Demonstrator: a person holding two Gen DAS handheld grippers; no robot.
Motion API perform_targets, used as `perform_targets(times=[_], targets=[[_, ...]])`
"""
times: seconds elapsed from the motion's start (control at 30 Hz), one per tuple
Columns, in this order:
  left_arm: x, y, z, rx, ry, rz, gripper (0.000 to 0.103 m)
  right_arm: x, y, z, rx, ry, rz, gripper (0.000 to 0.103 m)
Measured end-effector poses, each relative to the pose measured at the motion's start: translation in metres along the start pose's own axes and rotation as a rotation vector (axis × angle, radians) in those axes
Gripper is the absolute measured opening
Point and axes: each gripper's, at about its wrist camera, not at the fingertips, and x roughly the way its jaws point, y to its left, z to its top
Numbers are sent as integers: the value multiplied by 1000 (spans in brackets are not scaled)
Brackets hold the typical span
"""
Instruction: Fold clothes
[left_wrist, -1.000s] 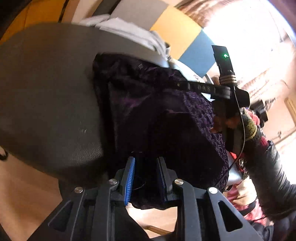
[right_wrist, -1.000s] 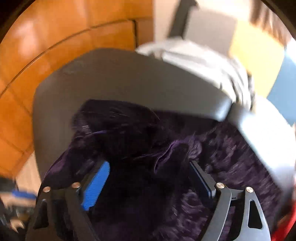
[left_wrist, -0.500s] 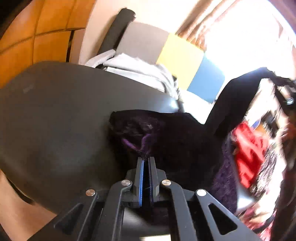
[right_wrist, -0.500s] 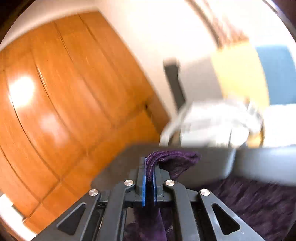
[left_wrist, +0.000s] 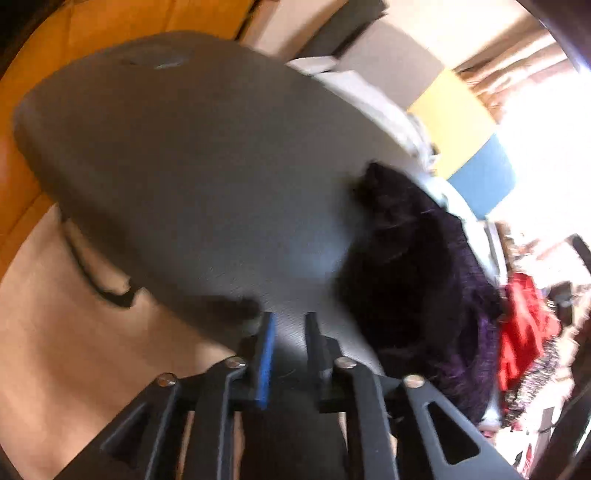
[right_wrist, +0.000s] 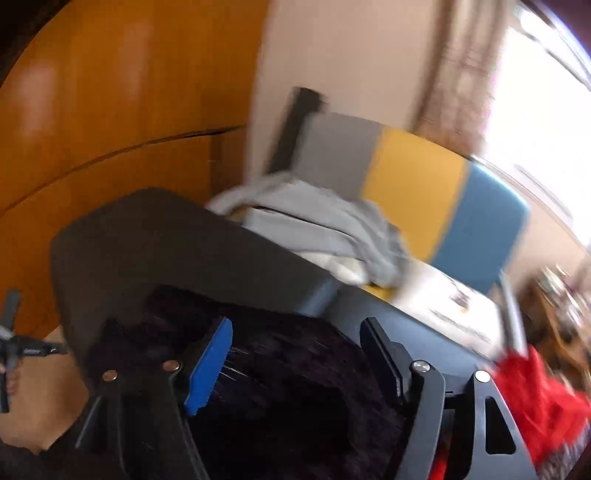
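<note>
A dark purple knit garment (left_wrist: 417, 280) lies bunched on the right part of a dark grey padded surface (left_wrist: 192, 177). My left gripper (left_wrist: 288, 325) is open and empty, over bare grey surface left of the garment. In the right wrist view the garment (right_wrist: 295, 391) lies under my right gripper (right_wrist: 295, 332), which is wide open and holds nothing. The grey surface (right_wrist: 177, 243) runs behind it.
A pile of light grey clothes (right_wrist: 317, 229) lies beyond the surface, before a grey, yellow and blue panel (right_wrist: 417, 184). Red fabric (right_wrist: 535, 406) lies at the right; it also shows in the left wrist view (left_wrist: 524, 325). Orange wooden doors (right_wrist: 110, 110) stand left.
Both grippers were shut on the purple garment half a second ago; both have opened and let it go. The garment has dropped onto the surface. The left gripper has swung left.
</note>
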Motion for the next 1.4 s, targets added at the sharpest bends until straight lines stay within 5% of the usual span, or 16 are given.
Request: perform_targets(times=[0.2,0.37,0.43,0.47,0.5,0.53,0.73,0.93,1.2,1.3,1.4], targets=[[20,-35,22,74,17,-86,31,115,116,4,-301,163,218,78],[36,-64,40,136,30,-157,39,203,159,-11,-453,318,195,76],[42,-74,46,159,33,-180,39,227,164,-17,-462,387,170,48],[41,-74,45,161,25,-170,37,236,162,-21,-444,416,159,7],[40,-74,43,163,16,-160,31,233,155,-19,-389,415,169,6],[40,-75,42,166,8,-150,15,227,147,-15,-321,402,186,6],[35,-77,34,180,-50,-95,5,122,69,9,-47,157,120,5],[-47,-100,47,278,-310,-110,4,-5,-22,13,176,-87,44,5],[-172,-160,54,451,-620,-142,1,-190,-79,-3,320,-404,-120,5],[-203,-176,53,487,-669,-138,1,-226,-89,-9,340,-447,-170,5],[-183,-203,30,605,-582,-171,3,-227,-93,-17,355,-425,-201,5]])
